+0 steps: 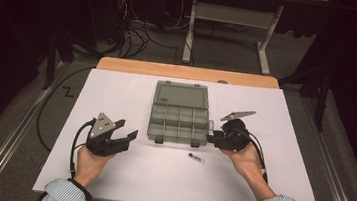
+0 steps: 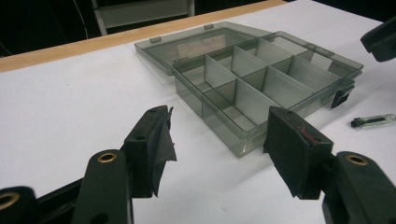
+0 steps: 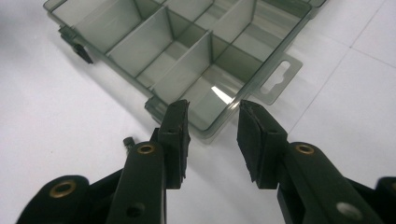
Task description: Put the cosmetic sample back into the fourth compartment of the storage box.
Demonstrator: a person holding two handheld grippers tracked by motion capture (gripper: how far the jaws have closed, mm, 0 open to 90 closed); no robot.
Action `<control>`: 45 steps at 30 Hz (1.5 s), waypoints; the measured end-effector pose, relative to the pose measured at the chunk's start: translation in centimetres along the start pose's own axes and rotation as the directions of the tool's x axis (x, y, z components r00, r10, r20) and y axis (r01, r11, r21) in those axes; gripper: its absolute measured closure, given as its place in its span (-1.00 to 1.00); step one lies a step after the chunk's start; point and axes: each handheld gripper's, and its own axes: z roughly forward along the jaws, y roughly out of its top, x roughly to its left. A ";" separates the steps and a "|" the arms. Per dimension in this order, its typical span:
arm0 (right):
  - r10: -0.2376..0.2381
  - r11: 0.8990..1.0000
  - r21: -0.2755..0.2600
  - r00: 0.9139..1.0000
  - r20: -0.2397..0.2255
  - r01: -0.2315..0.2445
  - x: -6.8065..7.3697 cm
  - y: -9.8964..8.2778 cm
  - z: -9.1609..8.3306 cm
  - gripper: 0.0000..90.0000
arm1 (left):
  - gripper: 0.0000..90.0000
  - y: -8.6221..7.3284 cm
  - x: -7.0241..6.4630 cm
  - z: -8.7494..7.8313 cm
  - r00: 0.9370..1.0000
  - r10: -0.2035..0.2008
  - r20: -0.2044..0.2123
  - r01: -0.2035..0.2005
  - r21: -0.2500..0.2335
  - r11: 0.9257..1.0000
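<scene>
Smoky plastic box (image 1: 179, 112) lies open; my right gripper (image 3: 212, 112) straddles its corner unclamped, left gripper (image 1: 128, 131) gapes empty. Next: grab small vial (image 1: 196, 157).

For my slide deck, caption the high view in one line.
Two hand-held grippers, left and right, flank an open compartment box.

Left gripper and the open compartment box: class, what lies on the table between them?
Nothing: bare white table separates the left gripper from the compartment box, as the high view and the left gripper view show.
</scene>
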 end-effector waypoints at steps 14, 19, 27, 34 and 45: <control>-0.029 0.999 0.042 0.999 -0.046 0.031 1.4 -1.1 -0.1 0.45 | -0.12 -1.5 0.1 -0.9 0.999 -0.028 -0.015 0.028 -0.021 0.999; -0.035 0.997 0.062 0.997 -0.064 0.039 1.8 -1.3 0.1 0.47 | -0.12 -1.8 0.2 -0.9 1.000 -0.021 -0.019 0.021 -0.014 1.000; -0.047 0.993 0.103 0.996 -0.076 0.055 2.3 -1.4 0.4 0.50 | -0.13 -2.0 0.1 -0.7 1.000 -0.019 -0.020 0.018 -0.006 1.000; -0.055 0.989 0.134 0.995 -0.083 0.066 2.4 -1.4 0.9 0.51 | -0.13 -2.0 0.2 -0.8 0.999 -0.021 -0.035 0.020 -0.020 1.000; -0.080 0.973 0.209 0.991 -0.103 0.100 3.2 -1.0 2.0 0.56 | -0.13 -2.0 0.1 -0.8 0.999 -0.013 -0.037 0.012 -0.011 1.000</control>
